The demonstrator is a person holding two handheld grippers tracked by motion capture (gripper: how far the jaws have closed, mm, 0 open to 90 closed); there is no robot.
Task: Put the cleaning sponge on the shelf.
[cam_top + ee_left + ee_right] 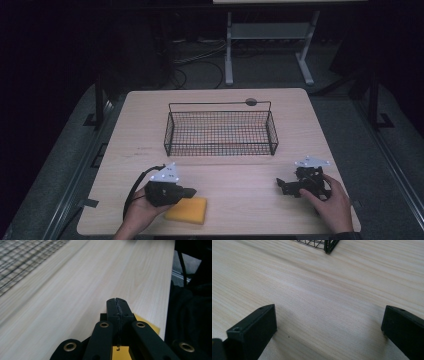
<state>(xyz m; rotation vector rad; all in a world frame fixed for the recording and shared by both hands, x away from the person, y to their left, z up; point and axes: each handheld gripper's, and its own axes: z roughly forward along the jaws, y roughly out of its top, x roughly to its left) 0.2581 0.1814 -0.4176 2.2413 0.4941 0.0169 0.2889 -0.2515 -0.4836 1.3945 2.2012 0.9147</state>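
A yellow sponge [188, 210] lies flat near the table's front edge, left of centre. My left gripper [191, 191] hovers just over the sponge's back edge, pointing right. In the left gripper view its jaws [117, 305] are pressed together with nothing between them, and a corner of the sponge [149, 324] shows beneath. A black wire basket [220, 131] stands empty in the middle of the table. My right gripper [281, 185] rests low at the front right, pointing left. Its jaws [329, 322] stand wide open over bare wood.
The light wood table [240, 175] has bare room between the two grippers and in front of the basket. The basket's mesh [17, 262] shows at the upper left of the left gripper view, and its corner [326, 244] at the top of the right gripper view.
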